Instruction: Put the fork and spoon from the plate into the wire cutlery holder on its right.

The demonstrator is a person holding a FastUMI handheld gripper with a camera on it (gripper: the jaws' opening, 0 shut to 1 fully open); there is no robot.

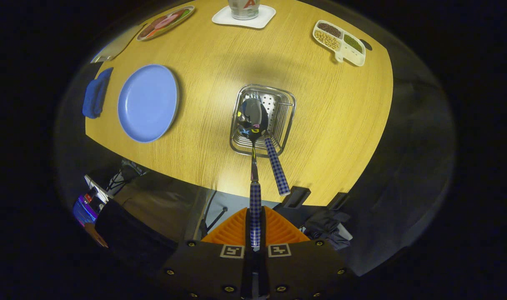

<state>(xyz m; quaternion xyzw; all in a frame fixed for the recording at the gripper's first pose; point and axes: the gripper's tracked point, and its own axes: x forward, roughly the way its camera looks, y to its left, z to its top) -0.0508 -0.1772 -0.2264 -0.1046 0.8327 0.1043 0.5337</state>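
My gripper [255,233] is shut on the checked handle of the spoon [253,125], which points straight ahead from between the fingers. The spoon's shiny bowl hangs over the open top of the wire cutlery holder [289,104] on the wooden table. A second utensil with the same checked handle, the fork [276,166], stands in the holder and leans out toward me, just right of the spoon. Its head is hidden inside the holder. The blue plate [148,102] lies bare to the left of the holder.
A blue cloth [96,93] lies left of the plate at the table's edge. Beyond are a patterned oval dish [165,23], a glass on a white coaster [244,16] and a divided white tray of beans and seeds [339,41]. The table's near edge runs below the holder.
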